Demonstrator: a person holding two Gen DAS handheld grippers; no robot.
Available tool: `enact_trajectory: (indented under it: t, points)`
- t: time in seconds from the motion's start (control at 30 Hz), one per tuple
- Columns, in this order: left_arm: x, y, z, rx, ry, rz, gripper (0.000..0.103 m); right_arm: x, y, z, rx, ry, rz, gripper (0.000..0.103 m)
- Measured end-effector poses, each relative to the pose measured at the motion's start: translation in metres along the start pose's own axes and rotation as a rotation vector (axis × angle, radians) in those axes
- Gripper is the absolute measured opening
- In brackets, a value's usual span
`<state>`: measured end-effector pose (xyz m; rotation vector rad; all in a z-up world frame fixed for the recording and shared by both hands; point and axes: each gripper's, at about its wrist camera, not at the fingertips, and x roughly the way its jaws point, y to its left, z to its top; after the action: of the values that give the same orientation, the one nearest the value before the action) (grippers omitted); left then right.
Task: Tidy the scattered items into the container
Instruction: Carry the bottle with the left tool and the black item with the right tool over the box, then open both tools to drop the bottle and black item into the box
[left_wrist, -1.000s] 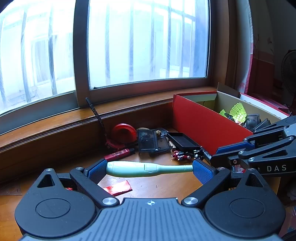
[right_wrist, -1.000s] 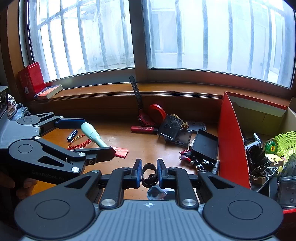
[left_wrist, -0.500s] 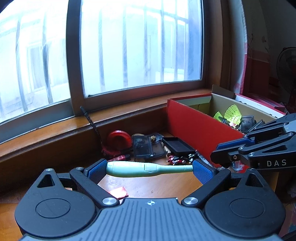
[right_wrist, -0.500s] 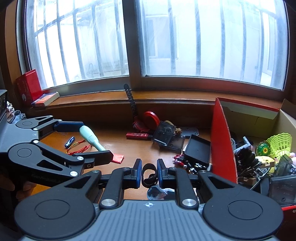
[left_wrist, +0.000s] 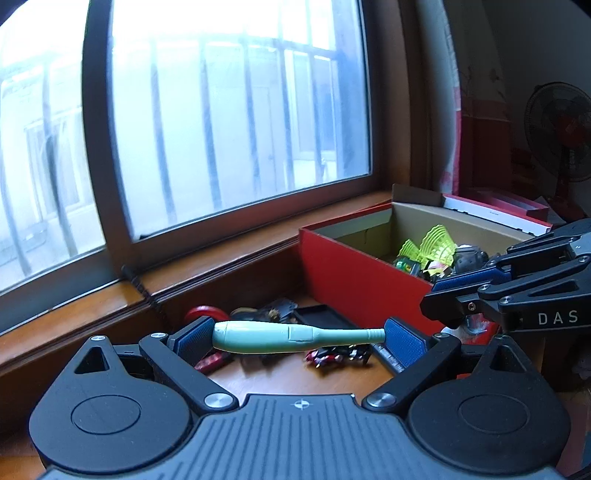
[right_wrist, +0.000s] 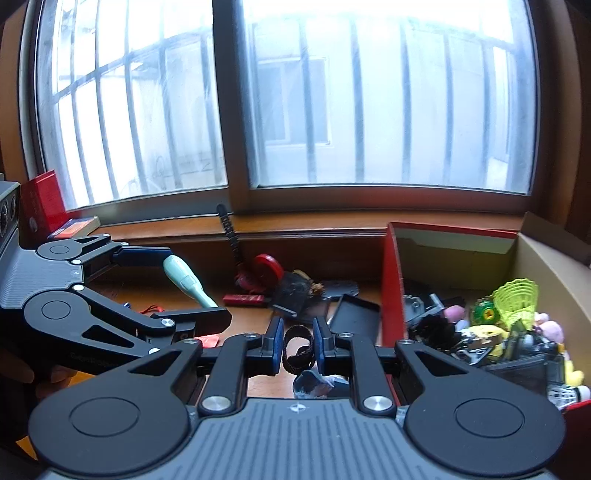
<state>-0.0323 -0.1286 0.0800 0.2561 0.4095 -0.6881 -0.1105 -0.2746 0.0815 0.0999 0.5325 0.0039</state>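
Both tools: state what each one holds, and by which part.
Left tool: mint-green handle, clamped lengthwise by its two ends. Right tool: black ribbed band, pinched across its sides.

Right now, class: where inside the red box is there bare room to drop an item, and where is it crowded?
The red box has bare floor at its far window end, behind the green basket. The near end is crowded with toys.

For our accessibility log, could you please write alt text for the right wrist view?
The right gripper pinches a black strap loop above a wooden table, beside an open red box full of toys. At left, the left gripper holds a mint-green handle.
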Motion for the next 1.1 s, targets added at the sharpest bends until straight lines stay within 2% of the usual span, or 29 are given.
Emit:
enact_trajectory:
  t: [0.47, 0.73, 0.97, 1.1]
  points:
    - [0.019, -0.034, 0.033, 0.089, -0.045, -0.045, 0.098, -0.02, -0.039, 0.009, 0.041, -0.089, -0.082, 0.019]
    - [0.039, -0.059, 0.053, 0.123, -0.075, -0.08, 0.098, -0.047, -0.078, 0.011, 0.094, -0.167, -0.136, 0.019]
    - [0.059, -0.082, 0.063, 0.136, -0.086, -0.12, 0.098, -0.053, -0.115, 0.009, 0.132, -0.186, -0.174, 0.019]
    - [0.073, -0.095, 0.066, 0.142, -0.08, -0.143, 0.098, -0.057, -0.134, 0.006, 0.163, -0.197, -0.16, 0.019]
